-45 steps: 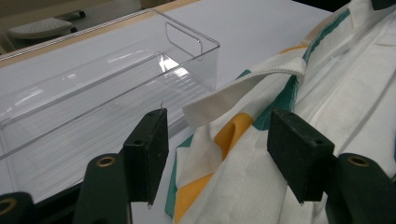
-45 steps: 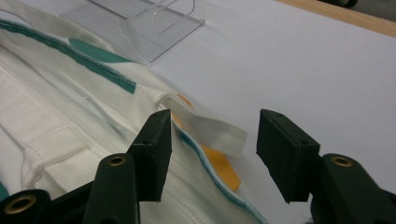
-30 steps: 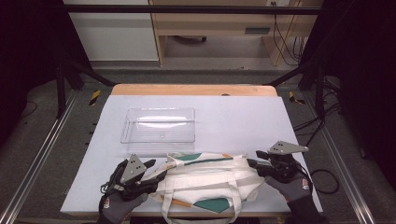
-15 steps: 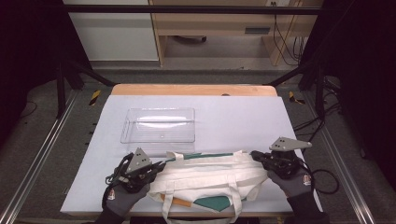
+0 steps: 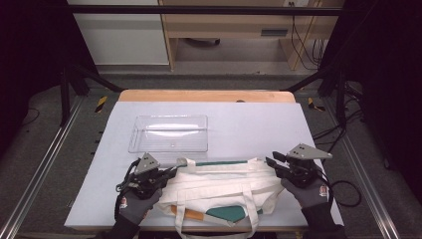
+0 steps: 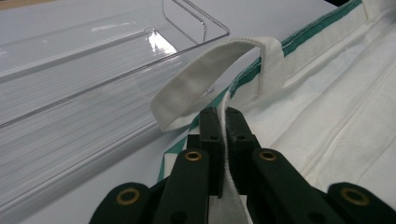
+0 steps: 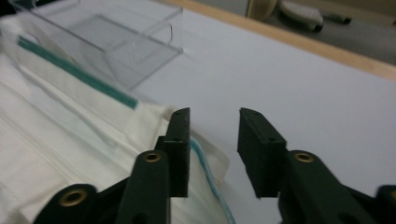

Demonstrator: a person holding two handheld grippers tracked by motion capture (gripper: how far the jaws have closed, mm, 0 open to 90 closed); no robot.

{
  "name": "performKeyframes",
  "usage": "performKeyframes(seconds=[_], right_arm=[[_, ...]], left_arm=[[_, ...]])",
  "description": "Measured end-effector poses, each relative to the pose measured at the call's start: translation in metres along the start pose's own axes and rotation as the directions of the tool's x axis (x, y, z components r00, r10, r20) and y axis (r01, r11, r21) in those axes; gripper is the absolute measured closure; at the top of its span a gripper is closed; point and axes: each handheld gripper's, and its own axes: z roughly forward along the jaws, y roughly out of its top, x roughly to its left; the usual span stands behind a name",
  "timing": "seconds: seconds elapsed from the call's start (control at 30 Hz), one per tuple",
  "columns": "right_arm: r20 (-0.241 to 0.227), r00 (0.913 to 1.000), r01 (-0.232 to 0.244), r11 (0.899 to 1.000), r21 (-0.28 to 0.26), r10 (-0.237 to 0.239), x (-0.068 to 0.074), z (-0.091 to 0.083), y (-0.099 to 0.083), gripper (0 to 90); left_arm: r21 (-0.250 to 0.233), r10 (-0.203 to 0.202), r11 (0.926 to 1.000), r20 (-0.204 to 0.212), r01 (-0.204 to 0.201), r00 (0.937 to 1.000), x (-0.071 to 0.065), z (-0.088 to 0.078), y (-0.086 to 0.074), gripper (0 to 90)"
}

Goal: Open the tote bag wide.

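A cream tote bag [image 5: 224, 184] with green trim lies flat near the table's front edge. My left gripper [image 5: 170, 172] is at the bag's left top corner. In the left gripper view that gripper [image 6: 223, 114] is shut on a fold of the bag's cloth [image 6: 336, 107], just under a looped strap [image 6: 210, 79]. My right gripper [image 5: 269, 161] is at the bag's right top corner. In the right gripper view its jaws [image 7: 212, 116] stand open with nothing between them, and the bag's corner [image 7: 70, 126] lies beside and under the left jaw.
A clear plastic tray [image 5: 169, 133] sits just beyond the bag's left half, close to my left gripper. The white table top [image 5: 259, 124] ends in a wooden strip at the far edge. Cables trail off the right side.
Both hands have moved away from the front edge, and the bag's top edge has been drawn up towards the tray and pulled straighter.
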Motion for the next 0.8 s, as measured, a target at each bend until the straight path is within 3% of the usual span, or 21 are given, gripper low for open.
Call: performKeyframes(seconds=[0.17,0.2,0.33,0.57,0.6,0.67,0.73,0.8], right_arm=[[-0.064,0.9975,0.028,0.999,-0.035,-0.03,0.018,-0.013,0.008,55.3],[-0.118,0.9921,0.04,0.999,-0.022,-0.042,0.031,-0.011,0.006,53.8],[-0.196,0.9803,0.033,0.999,0.025,-0.028,0.053,0.002,-0.006,48.4],[-0.233,0.9719,0.056,0.995,0.085,-0.035,0.067,0.015,-0.017,38.5],[-0.245,0.9686,0.069,0.993,0.095,-0.044,0.07,0.02,-0.019,32.0],[-0.246,0.9677,0.088,0.989,0.117,-0.057,0.073,0.025,-0.022,29.2],[-0.247,0.9666,0.107,0.984,0.141,-0.07,0.076,0.03,-0.026,31.2],[-0.262,0.9626,0.113,0.982,0.154,-0.07,0.077,0.032,-0.029,42.3]], left_arm=[[-0.003,0.003,1.0,-0.007,-0.003,1.0,-0.001,0.0,0.0,87.4],[-0.003,0.004,1.0,-0.01,-0.004,0.9999,-0.001,0.0,-0.001,87.4],[-0.006,-0.002,1.0,-0.012,0.002,0.9999,-0.001,0.001,-0.001,87.4],[-0.005,-0.011,0.9999,-0.016,0.011,0.9998,-0.001,0.002,-0.001,87.3],[-0.004,-0.013,0.9999,-0.016,0.013,0.9998,-0.001,0.002,-0.001,87.3],[-0.003,-0.012,0.9999,-0.016,0.012,0.9998,-0.001,0.002,-0.001,87.3],[-0.002,-0.012,0.9999,-0.014,0.012,0.9998,-0.001,0.002,-0.001,87.3],[-0.002,-0.014,0.9999,-0.014,0.014,0.9998,-0.001,0.002,-0.001,87.3]])
